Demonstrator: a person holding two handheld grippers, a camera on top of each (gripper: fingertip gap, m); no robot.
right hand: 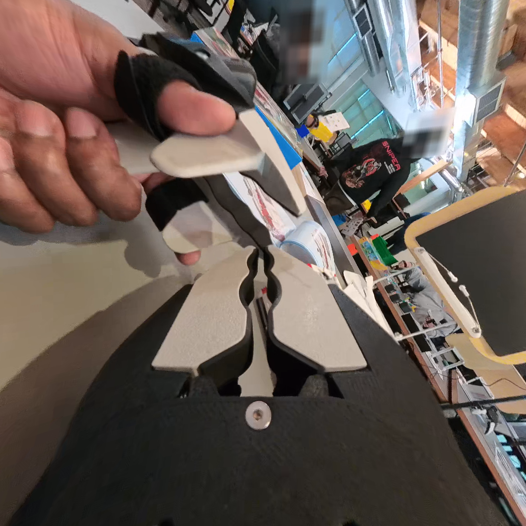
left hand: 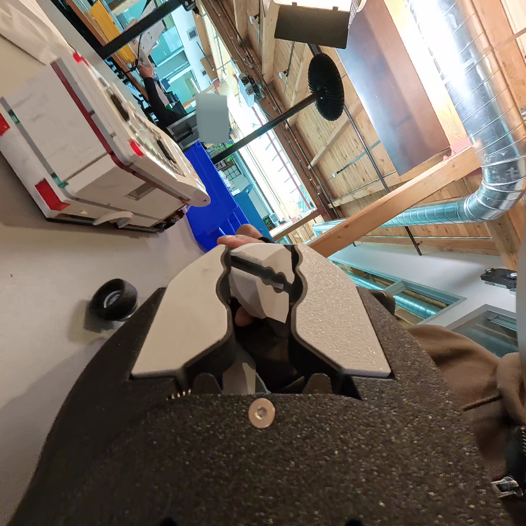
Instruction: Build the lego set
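Wooden ceiling beams (left hand: pixel 392 196) and silver ducting (left hand: pixel 444 210) fill the right of the frame; bright windows (left hand: pixel 273 159) sit mid-frame; pale table (left hand: pixel 42 270) lies at left.

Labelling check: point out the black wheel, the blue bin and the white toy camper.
black wheel (left hand: pixel 113 299), left wrist view, tyre face.
blue bin (left hand: pixel 210 205), left wrist view, side wall.
white toy camper (left hand: pixel 85 148), left wrist view, flat white side panel.

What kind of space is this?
Probably a shared workshop or maker space: exposed timber ceiling, bare metal ducting, and long tables with bright plastic bricks.
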